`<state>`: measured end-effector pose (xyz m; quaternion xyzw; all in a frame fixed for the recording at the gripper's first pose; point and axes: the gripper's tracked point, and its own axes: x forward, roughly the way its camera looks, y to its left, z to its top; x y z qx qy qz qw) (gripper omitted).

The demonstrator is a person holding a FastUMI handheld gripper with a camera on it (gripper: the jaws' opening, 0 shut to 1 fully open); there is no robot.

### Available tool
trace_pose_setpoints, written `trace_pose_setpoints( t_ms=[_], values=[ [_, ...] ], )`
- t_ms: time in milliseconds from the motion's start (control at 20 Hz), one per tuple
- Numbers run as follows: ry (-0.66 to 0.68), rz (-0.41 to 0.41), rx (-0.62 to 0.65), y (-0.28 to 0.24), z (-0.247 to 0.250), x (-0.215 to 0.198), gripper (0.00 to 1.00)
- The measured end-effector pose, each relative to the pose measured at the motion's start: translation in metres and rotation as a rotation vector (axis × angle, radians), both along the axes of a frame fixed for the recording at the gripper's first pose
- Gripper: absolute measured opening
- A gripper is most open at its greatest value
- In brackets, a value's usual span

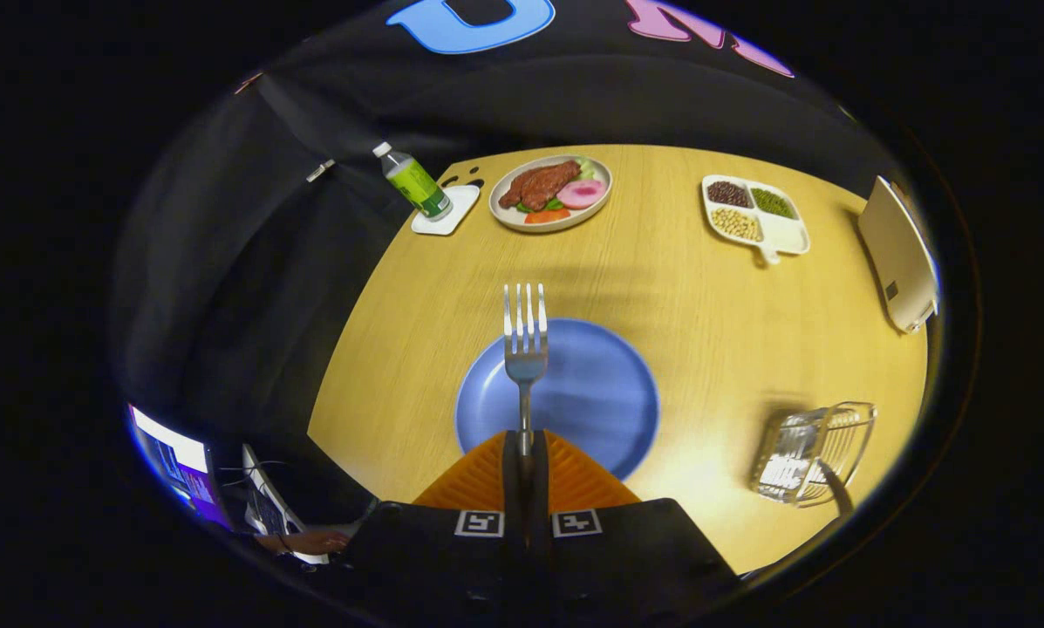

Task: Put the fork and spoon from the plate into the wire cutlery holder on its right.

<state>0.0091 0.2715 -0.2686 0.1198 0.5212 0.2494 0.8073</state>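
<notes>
A metal fork (pixel 524 340) sticks straight out ahead of my gripper (pixel 525 447), tines pointing away, its handle pinched between both fingers. The gripper is shut on the fork and holds it up above the blue plate (pixel 591 392), which lies on the wooden table just beyond the fingers. The plate's visible surface is bare. The wire cutlery holder (pixel 811 453) stands on the table to the right of the plate, with a dark handle of something sticking out of it toward me.
At the far side of the table (pixel 678 288) are a plate of food (pixel 550 192), a green-labelled bottle (pixel 413 181) on a white coaster, and a white divided dish of beans (pixel 753 214). A tan box (pixel 901 253) stands at the right edge. A person's hand (pixel 308 542) and a screen are low on the left.
</notes>
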Motion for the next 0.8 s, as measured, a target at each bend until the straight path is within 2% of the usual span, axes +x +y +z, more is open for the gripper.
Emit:
trace_pose_setpoints(
  t_ms=[150, 350, 600, 800],
  values=[
    [-0.035, 0.012, -0.076, -0.061, 0.028, 0.004, 0.05],
    [0.002, 0.076, -0.191, -0.139, 0.042, -0.007, 0.05],
    [0.165, 0.149, -0.299, -0.211, 0.028, -0.032, 0.06],
    [0.330, 0.268, -0.420, -0.244, -0.001, -0.047, 0.05]
  ],
)
